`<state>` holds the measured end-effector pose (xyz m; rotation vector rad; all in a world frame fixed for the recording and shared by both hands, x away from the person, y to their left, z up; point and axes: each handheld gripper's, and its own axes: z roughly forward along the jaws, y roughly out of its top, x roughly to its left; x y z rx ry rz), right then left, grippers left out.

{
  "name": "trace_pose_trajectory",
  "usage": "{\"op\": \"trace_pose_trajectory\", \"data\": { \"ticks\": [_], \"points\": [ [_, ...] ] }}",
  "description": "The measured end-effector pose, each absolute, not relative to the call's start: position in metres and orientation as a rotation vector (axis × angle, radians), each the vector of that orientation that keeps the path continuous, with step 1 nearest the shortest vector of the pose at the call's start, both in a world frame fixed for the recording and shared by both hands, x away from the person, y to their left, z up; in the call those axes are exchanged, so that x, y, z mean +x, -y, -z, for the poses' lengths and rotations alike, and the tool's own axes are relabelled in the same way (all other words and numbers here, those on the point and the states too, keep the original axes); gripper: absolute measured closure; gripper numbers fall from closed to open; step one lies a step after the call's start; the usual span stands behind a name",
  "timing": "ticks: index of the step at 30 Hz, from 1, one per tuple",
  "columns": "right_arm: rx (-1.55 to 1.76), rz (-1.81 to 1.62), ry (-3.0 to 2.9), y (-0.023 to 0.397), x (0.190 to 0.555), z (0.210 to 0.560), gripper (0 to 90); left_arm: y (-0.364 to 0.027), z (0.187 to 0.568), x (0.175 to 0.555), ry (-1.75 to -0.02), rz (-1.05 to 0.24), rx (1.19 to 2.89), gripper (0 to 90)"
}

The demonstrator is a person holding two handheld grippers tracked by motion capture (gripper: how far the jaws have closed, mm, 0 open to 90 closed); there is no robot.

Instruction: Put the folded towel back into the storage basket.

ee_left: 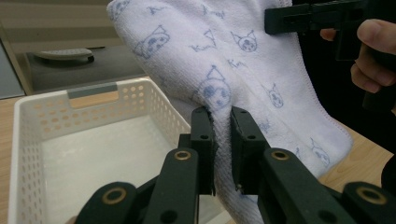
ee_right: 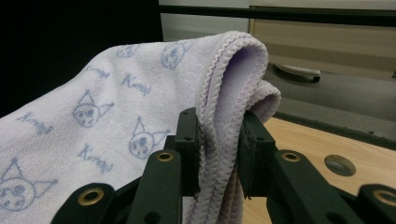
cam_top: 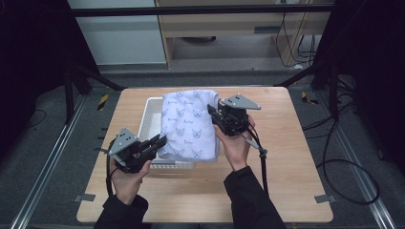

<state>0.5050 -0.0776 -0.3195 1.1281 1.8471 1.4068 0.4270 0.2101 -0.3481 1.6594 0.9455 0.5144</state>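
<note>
A folded white towel (cam_top: 190, 125) printed with small blue cat faces hangs in the air over a white perforated basket (cam_top: 152, 113) on the wooden table. My left gripper (cam_top: 161, 141) is shut on the towel's near left edge; in the left gripper view the cloth (ee_left: 224, 70) is pinched between the black jaws, with the empty basket (ee_left: 88, 135) behind. My right gripper (cam_top: 213, 111) is shut on the towel's far right edge. The right gripper view shows several stitched layers of the towel (ee_right: 219, 135) clamped between its jaws.
The wooden table (cam_top: 286, 157) has bare room right of the basket and along its front edge. A round hole (ee_right: 339, 164) sits in the tabletop past my right gripper. Beyond the table lie a black frame bar, cables on the floor and a wooden cabinet.
</note>
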Motion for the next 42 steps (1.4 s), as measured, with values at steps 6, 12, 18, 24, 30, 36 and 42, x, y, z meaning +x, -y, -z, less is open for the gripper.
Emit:
{"op": "trace_pose_trajectory", "data": {
  "ticks": [6, 12, 18, 24, 30, 36, 42],
  "points": [
    [1.104, -1.407, -1.854, 0.066, 0.51, 0.315, 72.8, -0.22, 0.346, 0.429, -0.962, -0.523, 1.638, 80.5],
    [1.089, -1.412, -1.859, 0.055, 0.518, 0.312, 72.7, -0.227, 0.344, 0.432, -0.98, -0.553, 1.627, 80.5],
    [1.069, -1.408, -1.863, 0.041, 0.527, 0.311, 72.7, -0.236, 0.345, 0.437, -1.007, -0.57, 1.613, 80.5],
    [1.066, -1.403, -1.88, 0.029, 0.536, 0.316, 72.7, -0.245, 0.347, 0.442, -1.039, -0.591, 1.609, 80.5],
    [1.071, -1.415, -1.882, 0.02, 0.543, 0.322, 72.7, -0.253, 0.35, 0.448, -1.067, -0.602, 1.607, 80.5],
    [1.07, -1.414, -1.889, 0.011, 0.55, 0.327, 72.6, -0.257, 0.353, 0.452, -1.089, -0.619, 1.607, 80.6],
    [1.076, -1.409, -1.904, 0.004, 0.556, 0.334, 72.6, -0.264, 0.357, 0.458, -1.121, -0.607, 1.601, 80.6]
  ]
}}
